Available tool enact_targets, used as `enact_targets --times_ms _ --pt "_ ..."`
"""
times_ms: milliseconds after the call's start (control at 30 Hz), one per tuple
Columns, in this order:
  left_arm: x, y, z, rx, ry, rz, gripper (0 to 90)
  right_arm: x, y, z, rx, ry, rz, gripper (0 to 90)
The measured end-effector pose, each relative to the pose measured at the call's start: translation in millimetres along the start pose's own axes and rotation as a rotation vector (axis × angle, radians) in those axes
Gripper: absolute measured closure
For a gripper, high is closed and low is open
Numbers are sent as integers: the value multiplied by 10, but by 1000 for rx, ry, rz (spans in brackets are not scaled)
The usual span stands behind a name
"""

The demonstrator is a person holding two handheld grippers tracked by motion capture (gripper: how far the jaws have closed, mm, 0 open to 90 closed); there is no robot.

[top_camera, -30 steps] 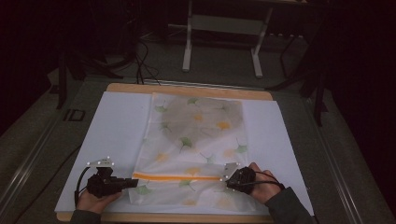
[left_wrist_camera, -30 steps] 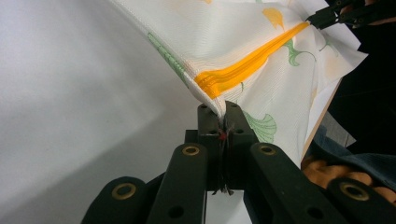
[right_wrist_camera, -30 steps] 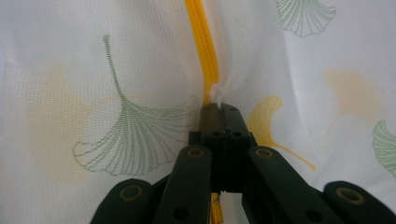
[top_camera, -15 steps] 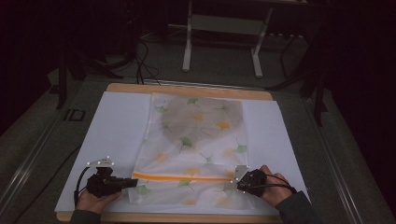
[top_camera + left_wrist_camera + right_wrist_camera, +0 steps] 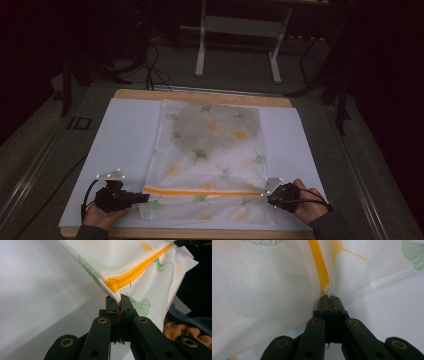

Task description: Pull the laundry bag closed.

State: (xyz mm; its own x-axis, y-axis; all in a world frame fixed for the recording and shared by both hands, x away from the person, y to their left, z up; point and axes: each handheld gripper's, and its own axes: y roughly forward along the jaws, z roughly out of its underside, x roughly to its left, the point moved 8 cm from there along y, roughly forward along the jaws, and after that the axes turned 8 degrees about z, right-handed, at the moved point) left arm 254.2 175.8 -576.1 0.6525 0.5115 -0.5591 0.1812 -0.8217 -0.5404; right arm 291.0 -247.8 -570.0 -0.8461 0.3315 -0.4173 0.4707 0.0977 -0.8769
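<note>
A: Bench point(image 5: 130, 95) with a white sheet point(image 5: 125, 145); mesh bag point(image 5: 215, 150) flat on it, mid-bench, leaf print up, orange zip point(image 5: 202, 190) across the near end.

B: Left tool point(image 5: 142, 197)?

A: Clamped on the bag's left edge, right at the zip's end point(image 5: 117, 286); fabric pinched between shut jaws, corner lifted a little.

B: Right tool point(image 5: 267, 199)?

A: Shut on the small white pull point(image 5: 327, 290) at the zip's right end.

B: So, likely sliding the zip along its length. Best way?

A: Hold the left end firm as an anchor, keep the zip taut and straight between both tools. Pull level along the zip line, not upward, to spare the mesh. Go slow; thin tab, easy to slip from the jaws. Watch for loose mesh bunching near the slider. Keep the bag flat on the sheet throughout.
</note>
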Motion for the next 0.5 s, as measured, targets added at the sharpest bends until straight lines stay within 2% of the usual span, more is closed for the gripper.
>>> enact_targets --times_ms 233,333,467,500 --pt "-8 83 35 33 3 -3 883 -32 -5 70 -4 22 7 900" --pt "12 69 61 44 7 -15 829 3 22 56 -18 20 -5 899" --pt "6 17 59 27 19 -16 769 -22 4 54 -26 49 -16 799" --pt "6 17 59 27 19 -16 764 -22 4 54 -26 49 -16 799"
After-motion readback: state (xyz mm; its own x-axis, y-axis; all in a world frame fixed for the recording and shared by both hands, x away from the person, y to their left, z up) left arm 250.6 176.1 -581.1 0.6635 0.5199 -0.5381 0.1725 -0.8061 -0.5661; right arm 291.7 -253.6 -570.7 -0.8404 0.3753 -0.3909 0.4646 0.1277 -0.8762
